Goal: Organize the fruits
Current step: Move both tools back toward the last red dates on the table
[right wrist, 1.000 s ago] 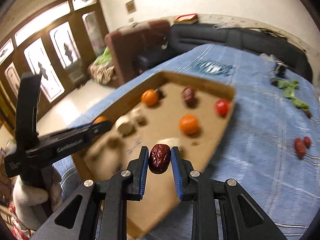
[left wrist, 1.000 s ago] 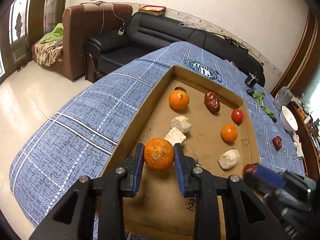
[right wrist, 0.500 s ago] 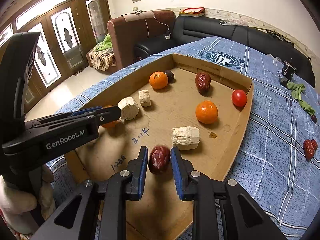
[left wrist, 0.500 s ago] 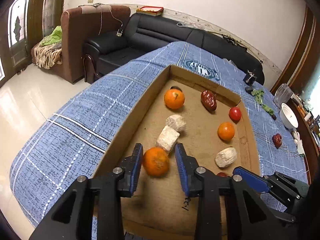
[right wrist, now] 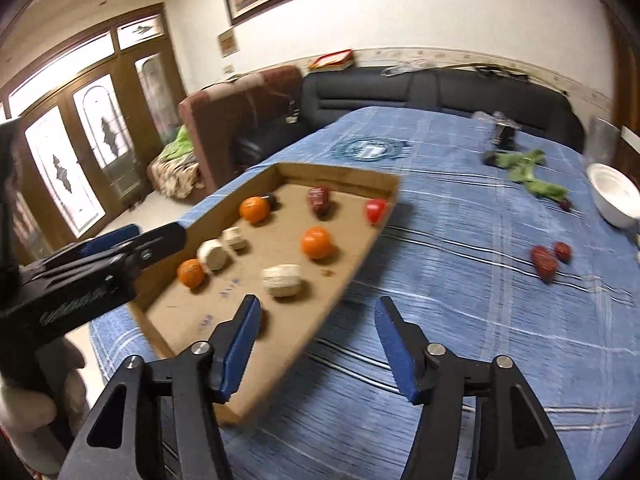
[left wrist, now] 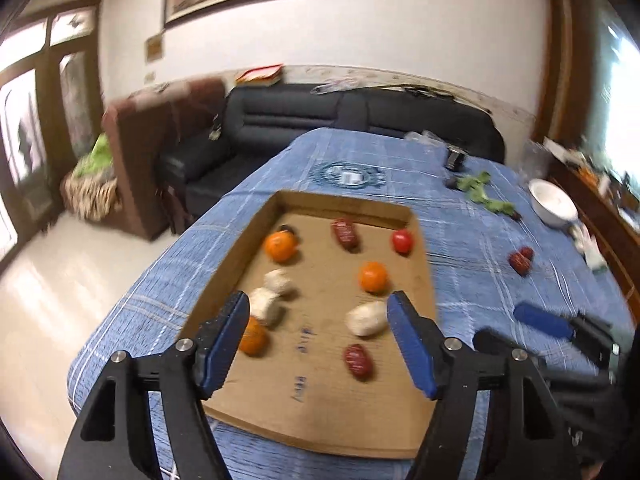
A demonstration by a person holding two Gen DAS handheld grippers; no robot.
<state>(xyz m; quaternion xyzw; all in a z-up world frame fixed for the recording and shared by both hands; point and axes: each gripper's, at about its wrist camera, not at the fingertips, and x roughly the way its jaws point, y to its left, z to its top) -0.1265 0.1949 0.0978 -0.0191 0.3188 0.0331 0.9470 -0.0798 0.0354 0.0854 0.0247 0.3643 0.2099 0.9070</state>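
Note:
A shallow cardboard tray [left wrist: 320,412] lies on the blue checked tablecloth [left wrist: 480,264]. In it are three oranges, one near my left finger [left wrist: 253,338], two red dates, one at the front [left wrist: 357,360], a red tomato [left wrist: 402,240] and three pale root pieces [left wrist: 366,319]. My left gripper [left wrist: 318,332] is open and empty above the tray's front. My right gripper [right wrist: 316,332] is open and empty over the tray's right edge [right wrist: 360,260]. Two more dates [right wrist: 545,259] lie loose on the cloth to the right.
A white bowl [right wrist: 614,200] stands at the far right. Green leaves [right wrist: 528,168] and a small dark object [right wrist: 506,134] lie at the back of the table. A black sofa [left wrist: 360,112] and a brown armchair [left wrist: 160,152] stand behind.
Both grippers opened and let go: the orange now lies at the tray's front left, the date at its front. Both grippers rose and pulled back.

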